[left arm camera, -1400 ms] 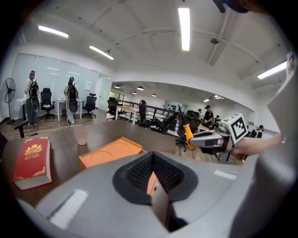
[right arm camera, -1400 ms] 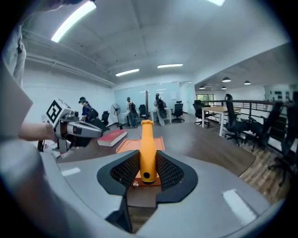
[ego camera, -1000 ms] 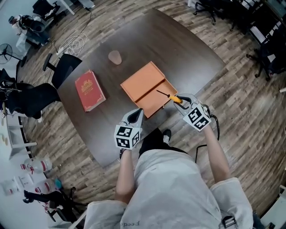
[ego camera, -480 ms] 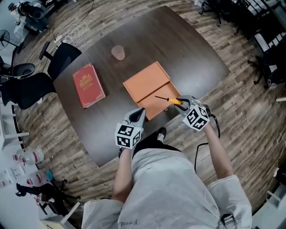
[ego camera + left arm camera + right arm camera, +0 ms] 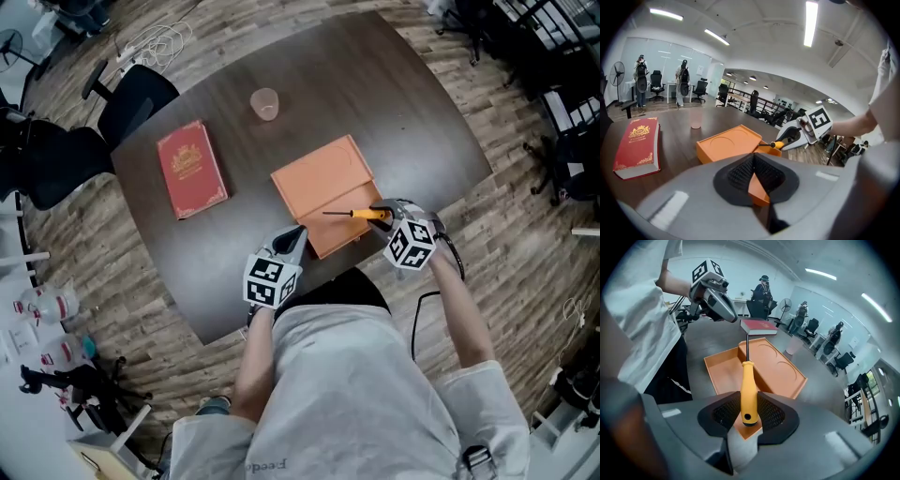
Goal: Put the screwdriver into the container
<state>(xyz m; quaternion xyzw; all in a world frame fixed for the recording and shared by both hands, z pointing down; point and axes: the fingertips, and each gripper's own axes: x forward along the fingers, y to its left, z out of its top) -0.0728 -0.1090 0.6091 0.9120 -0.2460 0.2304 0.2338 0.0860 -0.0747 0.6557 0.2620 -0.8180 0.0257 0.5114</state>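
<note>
**Screwdriver hovering over the container**

I am looking down on a dark table (image 5: 394, 103) with the orange container (image 5: 323, 178) lying near its front edge. A red book (image 5: 192, 169) is lying well left of the container. My left gripper (image 5: 292, 239) is waiting just off the container's near corner, jaws pressed together on nothing. My right gripper (image 5: 382, 214) is pinching the screwdriver (image 5: 359, 214) by its yellow handle, with the shaft reaching over the container's open near half. A cup (image 5: 265, 103) is standing beyond the container.
</note>
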